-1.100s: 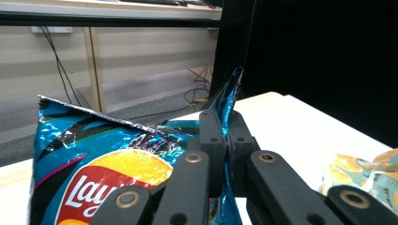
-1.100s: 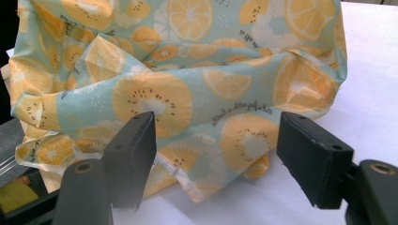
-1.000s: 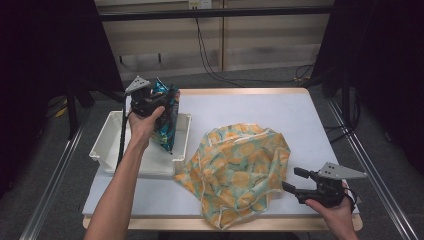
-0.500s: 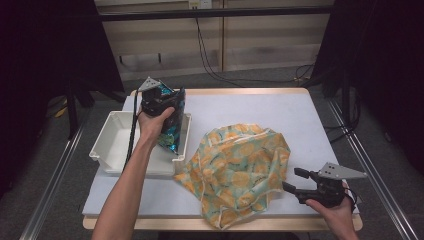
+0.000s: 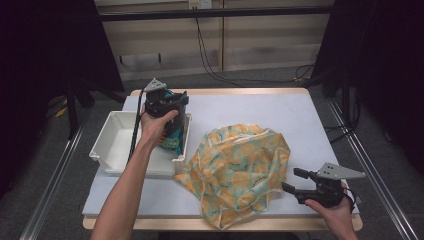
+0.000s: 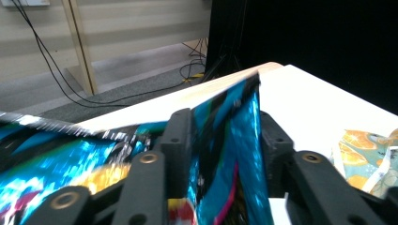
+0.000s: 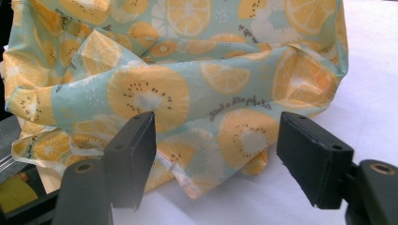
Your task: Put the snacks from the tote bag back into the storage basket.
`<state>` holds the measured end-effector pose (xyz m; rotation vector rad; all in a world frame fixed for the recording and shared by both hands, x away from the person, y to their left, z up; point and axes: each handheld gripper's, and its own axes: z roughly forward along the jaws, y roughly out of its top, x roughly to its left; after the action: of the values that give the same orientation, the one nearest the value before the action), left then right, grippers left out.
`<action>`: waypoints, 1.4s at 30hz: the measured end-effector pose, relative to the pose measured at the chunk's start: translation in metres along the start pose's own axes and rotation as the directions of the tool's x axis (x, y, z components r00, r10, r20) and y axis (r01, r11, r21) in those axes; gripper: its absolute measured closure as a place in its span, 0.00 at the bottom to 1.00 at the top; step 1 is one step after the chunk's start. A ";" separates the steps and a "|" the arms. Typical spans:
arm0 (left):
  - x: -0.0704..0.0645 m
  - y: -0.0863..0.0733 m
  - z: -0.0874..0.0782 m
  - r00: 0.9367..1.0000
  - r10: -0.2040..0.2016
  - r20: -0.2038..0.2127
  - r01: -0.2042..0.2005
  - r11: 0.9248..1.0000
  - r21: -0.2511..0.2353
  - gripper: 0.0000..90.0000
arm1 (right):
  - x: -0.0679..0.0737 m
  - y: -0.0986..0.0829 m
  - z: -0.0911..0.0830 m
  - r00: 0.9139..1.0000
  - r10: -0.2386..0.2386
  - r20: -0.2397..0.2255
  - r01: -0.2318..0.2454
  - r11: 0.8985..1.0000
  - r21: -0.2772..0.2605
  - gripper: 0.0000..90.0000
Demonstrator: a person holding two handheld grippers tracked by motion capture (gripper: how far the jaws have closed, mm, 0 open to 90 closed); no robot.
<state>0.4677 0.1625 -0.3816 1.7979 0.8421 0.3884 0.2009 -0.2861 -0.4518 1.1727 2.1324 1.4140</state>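
Jaws of the left gripper (image 6: 225,140) are clenching a blue snack bag (image 6: 234,154) by its top edge, and compared with a second ago the hand is carrying it farther back and toward the table's middle, so the bag is now hanging over the right wall of the white bin (image 5: 107,145) instead of inside it. The right gripper (image 5: 295,182) is staying put, jaws spread wide apart, just beside the orange-print cloth bag (image 5: 240,170) lying on the table (image 5: 300,120).
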 end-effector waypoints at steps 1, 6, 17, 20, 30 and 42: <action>0.000 -0.001 0.001 1.000 -0.002 -0.004 0.002 1.000 0.007 0.65 | 0.000 0.000 0.000 1.000 0.003 0.003 -0.003 1.000 0.000 0.32; 0.002 -0.004 0.005 1.000 0.001 0.000 -0.001 1.000 0.025 0.63 | -0.003 -0.001 -0.001 1.000 0.008 0.006 -0.008 1.000 0.001 0.32; 0.003 0.003 -0.009 1.000 -0.022 -0.002 0.022 1.000 -0.013 0.41 | -0.002 -0.002 -0.001 1.000 0.005 0.001 -0.005 1.000 0.001 0.32; 0.001 0.006 -0.021 1.000 -0.015 0.002 0.015 1.000 -0.022 0.30 | -0.002 -0.002 0.000 1.000 0.008 0.002 -0.008 1.000 0.007 0.32; -0.012 -0.007 -0.063 0.995 0.030 0.095 -0.028 0.999 -0.022 0.63 | 0.000 -0.002 -0.001 1.000 0.002 0.009 -0.002 1.000 0.002 0.32; -0.025 -0.045 -0.086 0.982 0.131 0.136 -0.143 0.986 0.080 1.00 | 0.002 -0.002 0.000 1.000 -0.003 0.006 0.003 1.000 0.004 0.31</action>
<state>0.3811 0.2119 -0.3867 1.9492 0.6553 0.3214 0.1987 -0.2846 -0.4535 1.1733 2.1328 1.4037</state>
